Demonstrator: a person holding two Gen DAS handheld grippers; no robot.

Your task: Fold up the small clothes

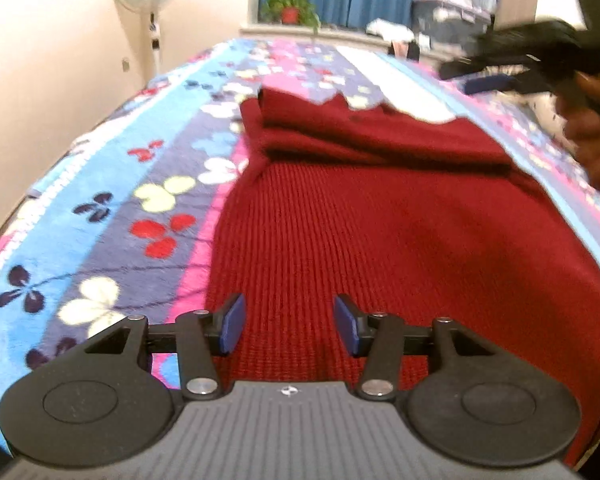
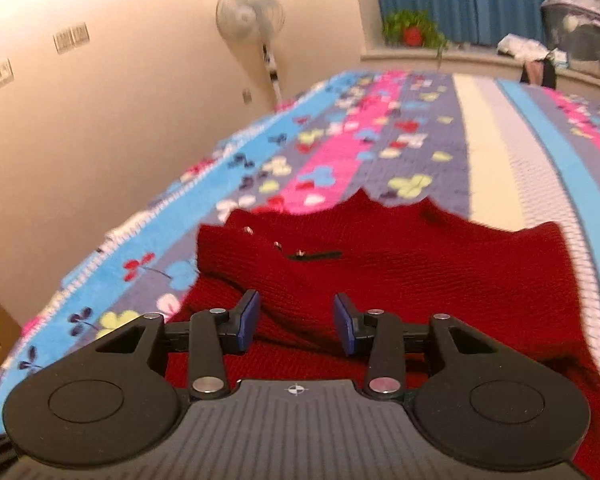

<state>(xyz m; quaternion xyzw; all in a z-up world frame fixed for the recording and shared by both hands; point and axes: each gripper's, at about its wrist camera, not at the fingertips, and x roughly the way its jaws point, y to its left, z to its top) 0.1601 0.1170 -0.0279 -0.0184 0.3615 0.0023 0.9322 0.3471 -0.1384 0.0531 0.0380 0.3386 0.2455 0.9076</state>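
Left wrist view: your left tool (image 1: 289, 323) hangs wide apart over the red knit sweater (image 1: 380, 232), gripping nothing.
Your right tool (image 2: 296, 322) gapes empty too, above the folded upper part; the sweater lies flat on the bed's flowered blanket (image 1: 120, 208), and the right tool shows blurred at upper right.
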